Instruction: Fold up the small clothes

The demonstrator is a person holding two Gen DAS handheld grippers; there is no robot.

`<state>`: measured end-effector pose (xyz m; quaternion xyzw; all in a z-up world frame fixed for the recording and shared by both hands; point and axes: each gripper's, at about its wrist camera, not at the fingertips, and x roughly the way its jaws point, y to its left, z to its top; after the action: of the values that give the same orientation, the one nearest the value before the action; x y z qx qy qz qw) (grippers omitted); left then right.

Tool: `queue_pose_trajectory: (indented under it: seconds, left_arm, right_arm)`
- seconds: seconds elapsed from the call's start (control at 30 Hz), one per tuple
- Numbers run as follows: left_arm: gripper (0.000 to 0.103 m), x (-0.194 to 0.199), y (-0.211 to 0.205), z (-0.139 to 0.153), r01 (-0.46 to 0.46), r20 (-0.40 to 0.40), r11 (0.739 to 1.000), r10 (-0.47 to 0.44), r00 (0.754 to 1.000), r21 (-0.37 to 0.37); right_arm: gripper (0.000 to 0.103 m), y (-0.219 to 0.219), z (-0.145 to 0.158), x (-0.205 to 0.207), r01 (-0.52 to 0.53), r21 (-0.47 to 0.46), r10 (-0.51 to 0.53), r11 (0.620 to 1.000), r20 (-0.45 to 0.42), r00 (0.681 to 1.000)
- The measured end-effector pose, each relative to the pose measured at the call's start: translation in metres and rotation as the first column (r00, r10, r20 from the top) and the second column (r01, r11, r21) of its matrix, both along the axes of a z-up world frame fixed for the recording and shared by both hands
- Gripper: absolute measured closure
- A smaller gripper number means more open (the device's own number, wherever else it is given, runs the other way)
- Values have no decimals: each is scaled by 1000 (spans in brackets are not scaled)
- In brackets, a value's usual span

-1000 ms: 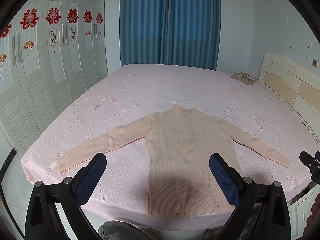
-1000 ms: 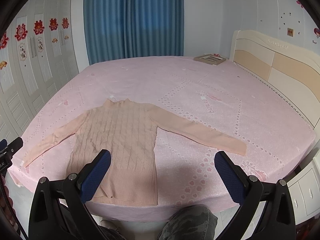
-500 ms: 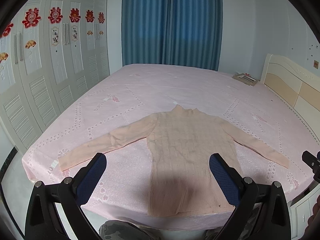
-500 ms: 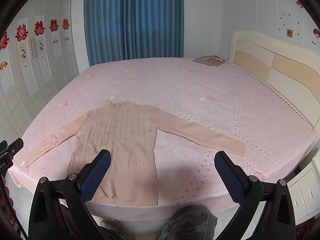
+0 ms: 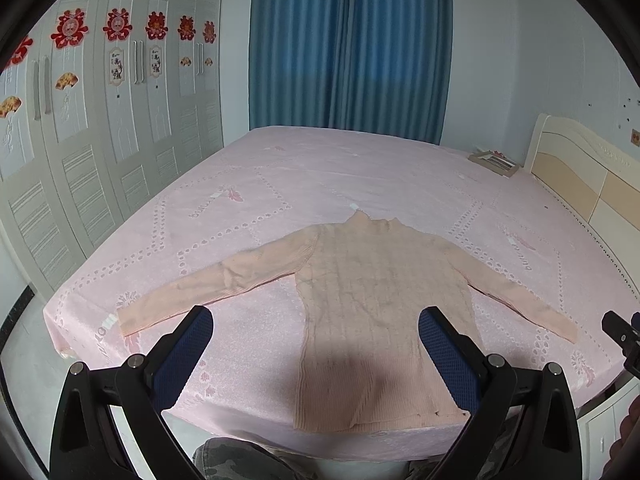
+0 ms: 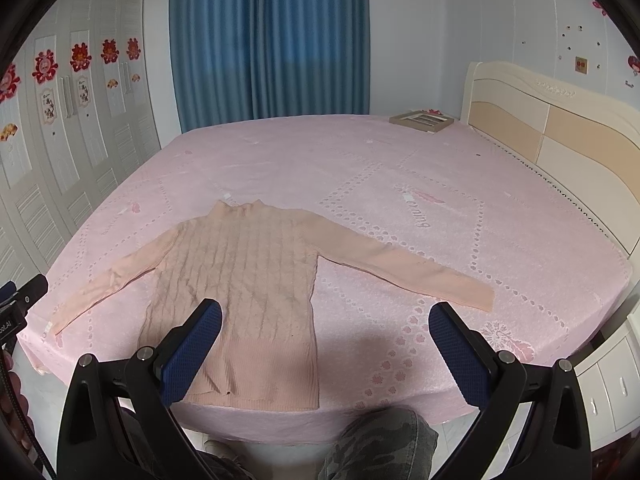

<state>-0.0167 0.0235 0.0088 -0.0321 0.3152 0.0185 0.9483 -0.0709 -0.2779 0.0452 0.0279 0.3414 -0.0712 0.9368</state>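
Sweater [image 5: 380, 304] [image 6: 240, 292] lies flat on the bed [image 5: 320, 184] [image 6: 400, 168], face up, hem at the near edge, collar pointing toward the far edge. Both sleeves spread out sideways and slightly toward the near edge; cuffs near the near corners. Cable-knit body a little wrinkled.

Left gripper [image 5: 316, 336]: fingers wide apart, nothing between them, held above the near edge over the hem; not touching the fabric.

Right gripper [image 6: 326, 332]: fingers wide apart, empty, held above the near edge, over the hem's right side and the bare cover beside it.

Flat frame [image 6: 422, 121] lies at the far corner by the headboard [image 6: 540, 120].
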Motion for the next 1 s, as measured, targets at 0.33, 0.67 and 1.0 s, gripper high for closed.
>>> queue_pose_trajectory:
  seconds: [0.33, 0.67, 1.0]
  left_arm:
    - [0, 5, -2, -2, -28, 1, 1000, 28, 1000, 1]
    - [0, 23, -6, -10, -36, -12, 999, 36, 999, 9]
    - [0, 83, 8, -56, -92, -123, 996, 93, 988, 13]
  right_arm:
    - [1, 3, -3, 3, -5, 2, 5, 1000, -4, 1000]
    - [1, 5, -10, 18, -18, 9, 18, 1000, -9, 1000]
    - [1, 9, -45, 60, -49, -16, 49, 999, -1, 999]
